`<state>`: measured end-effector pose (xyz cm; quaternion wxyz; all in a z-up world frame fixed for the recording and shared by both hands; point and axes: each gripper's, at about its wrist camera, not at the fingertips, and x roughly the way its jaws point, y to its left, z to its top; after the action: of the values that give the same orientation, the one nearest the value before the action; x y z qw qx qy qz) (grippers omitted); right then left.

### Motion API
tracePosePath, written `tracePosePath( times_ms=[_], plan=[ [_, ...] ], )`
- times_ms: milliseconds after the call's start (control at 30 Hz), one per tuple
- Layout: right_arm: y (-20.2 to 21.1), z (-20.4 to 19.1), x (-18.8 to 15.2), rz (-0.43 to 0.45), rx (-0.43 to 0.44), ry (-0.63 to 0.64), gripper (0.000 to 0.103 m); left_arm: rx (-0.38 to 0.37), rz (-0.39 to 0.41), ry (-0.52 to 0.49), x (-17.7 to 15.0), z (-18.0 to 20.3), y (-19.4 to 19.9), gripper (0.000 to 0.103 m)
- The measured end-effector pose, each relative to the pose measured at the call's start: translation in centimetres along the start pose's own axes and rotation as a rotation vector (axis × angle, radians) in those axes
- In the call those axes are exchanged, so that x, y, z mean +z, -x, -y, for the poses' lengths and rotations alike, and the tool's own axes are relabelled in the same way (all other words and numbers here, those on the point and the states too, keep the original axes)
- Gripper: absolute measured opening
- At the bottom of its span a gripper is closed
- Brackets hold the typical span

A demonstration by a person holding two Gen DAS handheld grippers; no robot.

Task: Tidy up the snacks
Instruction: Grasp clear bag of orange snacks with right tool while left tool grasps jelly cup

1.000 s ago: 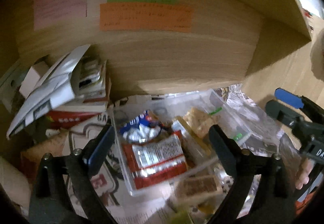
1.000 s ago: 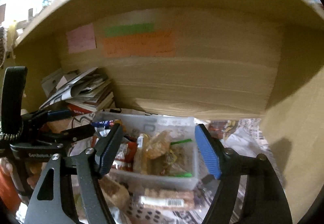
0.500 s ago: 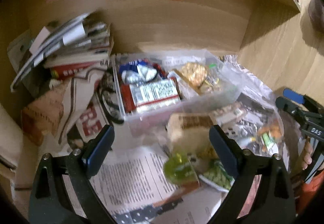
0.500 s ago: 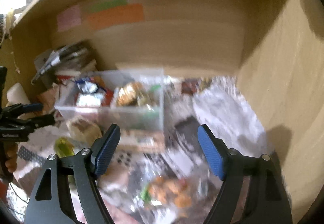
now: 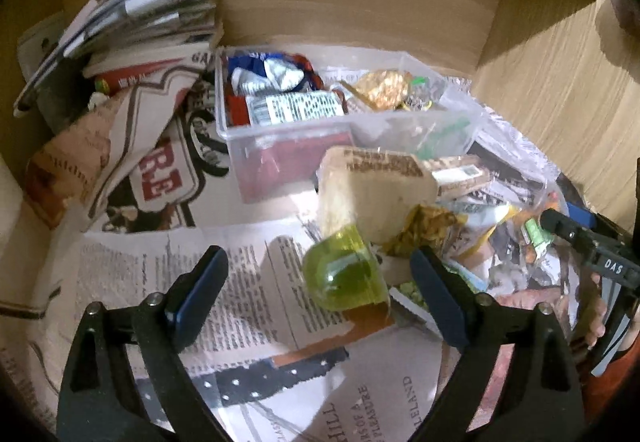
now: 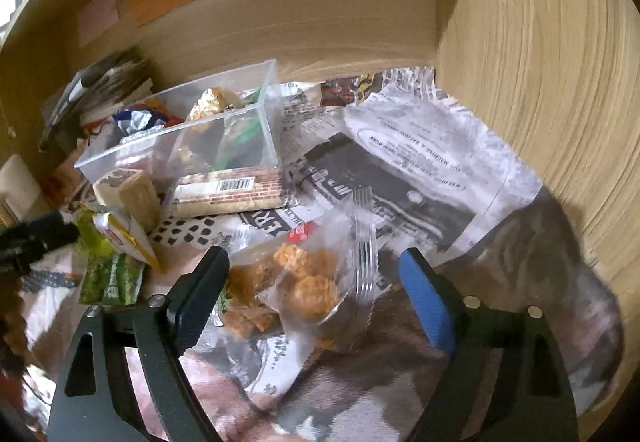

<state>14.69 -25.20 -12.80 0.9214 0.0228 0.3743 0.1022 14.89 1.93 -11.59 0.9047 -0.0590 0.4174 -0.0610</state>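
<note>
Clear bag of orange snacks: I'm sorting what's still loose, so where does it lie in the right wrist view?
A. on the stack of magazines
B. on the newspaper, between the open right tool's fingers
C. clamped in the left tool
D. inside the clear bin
B: the bag lies on the newspaper, outside the bin, with the right tool open around it, pads not touching.

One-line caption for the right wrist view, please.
Open right gripper, jaws just widened, above a clear bag of orange snacks on newspaper, clear bin behind.
</note>
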Motion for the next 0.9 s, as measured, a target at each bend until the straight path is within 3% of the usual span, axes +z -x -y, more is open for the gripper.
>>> tracePosePath(
  times_ms=[233,367,600,900],
  plan=[
    [-1.1,-1.2,-0.6,-0.019,-0.007,0.031,0.085,-0.032,-0.059,0.039,-0.6,-0.4,-2.0,0.064],
    [-1.4,-1.4,-0.5,-0.022,0.016,0.036,0.07,-0.067,-0.067,0.062,-0.7,-0.5,-2.4,0.041],
    [-1.1,-1.5,-0.5,-0.001,0.037,0.039,0.051,-0.03,-0.04,0.056,-0.6,-0.6,-1.9,0.041],
    [0.3,-2.0,0.6,0.059,0.045,0.054,0.048,-0.013,0.042,0.045,0.7,-1.0,1.5,0.041]
  ],
)
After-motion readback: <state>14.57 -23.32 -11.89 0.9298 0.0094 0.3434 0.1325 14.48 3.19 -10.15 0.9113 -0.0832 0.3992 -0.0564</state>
